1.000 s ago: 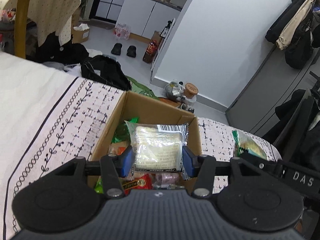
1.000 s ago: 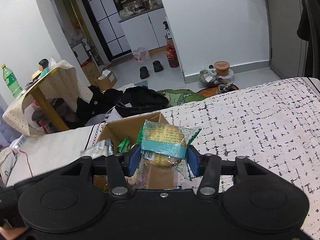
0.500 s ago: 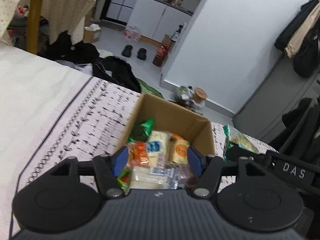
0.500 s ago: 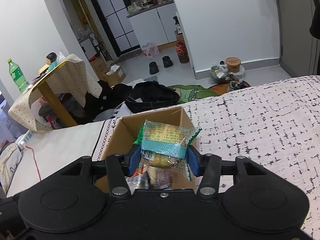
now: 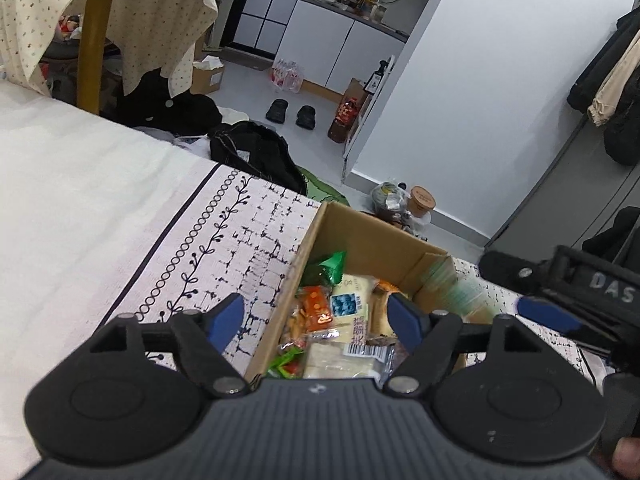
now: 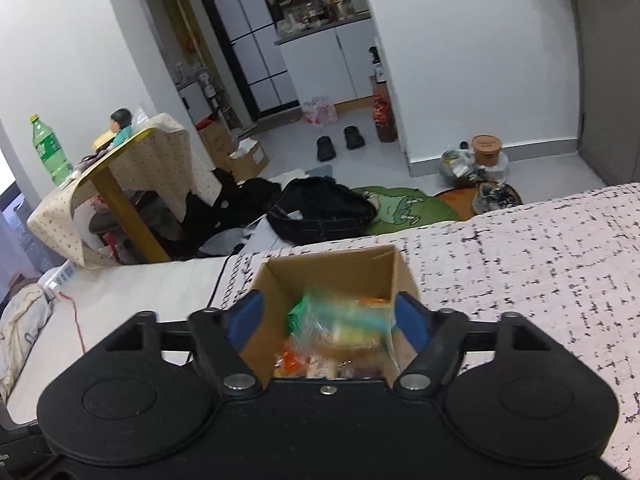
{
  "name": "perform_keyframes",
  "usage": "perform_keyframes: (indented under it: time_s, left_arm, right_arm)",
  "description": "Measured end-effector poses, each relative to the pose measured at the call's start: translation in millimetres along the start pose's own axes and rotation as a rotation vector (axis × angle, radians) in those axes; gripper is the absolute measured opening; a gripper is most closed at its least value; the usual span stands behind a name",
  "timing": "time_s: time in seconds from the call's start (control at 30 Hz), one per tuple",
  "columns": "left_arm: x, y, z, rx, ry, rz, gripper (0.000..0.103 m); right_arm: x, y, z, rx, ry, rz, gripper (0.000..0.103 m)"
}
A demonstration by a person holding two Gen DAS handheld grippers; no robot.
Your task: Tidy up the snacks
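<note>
A: Left wrist view. What surface carried the scene?

B: A bed covered by a white spread (image 5: 80, 216) with a black line-and-vine border and a dash-patterned cloth (image 5: 256, 248). The cardboard box (image 5: 372, 240) stood open on it, holding packed snacks (image 5: 340, 320): a green pouch, an orange packet and pale wrapped cakes.

A: And the left gripper (image 5: 316, 316)?

B: Its jaws had just been opening and stood released above the box, gripping nothing; the clear-wrapped cake (image 5: 344, 360) lay in the box below them. The right gripper's blue fingertip (image 5: 548, 316) showed at the right edge.

A: The room behind?

B: A grey floor with black slippers (image 5: 292, 112), a dark bag (image 5: 260, 156), a yellow-legged table (image 5: 96, 40) under a dotted cloth, white cabinets (image 5: 332, 44), and coats (image 5: 612, 80) hanging at right.

A: Right wrist view, then.

B: The right gripper (image 6: 328, 316) had likewise just been opening; its jaws stood apart. A green-banded snack packet (image 6: 344, 320), blurred, lay between them over the box (image 6: 328, 276), free of both pads. Beyond lay the same floor, a green rug (image 6: 400, 208), a green bottle (image 6: 48, 148) on the table and a paper tub (image 6: 486, 148) by the wall.
</note>
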State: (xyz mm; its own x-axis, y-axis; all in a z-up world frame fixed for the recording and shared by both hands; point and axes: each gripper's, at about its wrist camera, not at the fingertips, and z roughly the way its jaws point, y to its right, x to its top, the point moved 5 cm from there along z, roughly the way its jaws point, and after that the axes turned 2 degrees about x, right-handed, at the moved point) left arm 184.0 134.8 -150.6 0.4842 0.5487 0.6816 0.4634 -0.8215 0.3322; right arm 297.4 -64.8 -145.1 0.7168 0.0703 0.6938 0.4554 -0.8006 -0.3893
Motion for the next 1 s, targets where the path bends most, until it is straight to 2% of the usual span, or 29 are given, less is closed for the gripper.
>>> perform_keyframes:
  time_s: [0.2,0.43,0.63,0.83,1.0]
  left_arm:
    - [-2,-2,1,-0.001,-0.038,0.007,0.082]
    - [-1,2,-7,0.005,-0.046,0.018,0.083]
    - [1,12,-21,0.006,-0.035,0.050,0.092]
    - [2,27,-41,-0.009,-0.037,0.113,0.103]
    - [3,39,-59,-0.022,-0.041,0.163,0.103]
  right_arm:
    - [-7,22,-6,-0.031,-0.024,0.026,0.079]
    - [-15,50,-25,-0.073,-0.047,0.048,0.084]
    - [-20,66,-49,-0.103,-0.076,0.038,0.088]
    - [-15,73,-74,-0.081,-0.083,0.021,0.093]
    - [-12,75,-95,-0.044,-0.101,0.017,0.098]
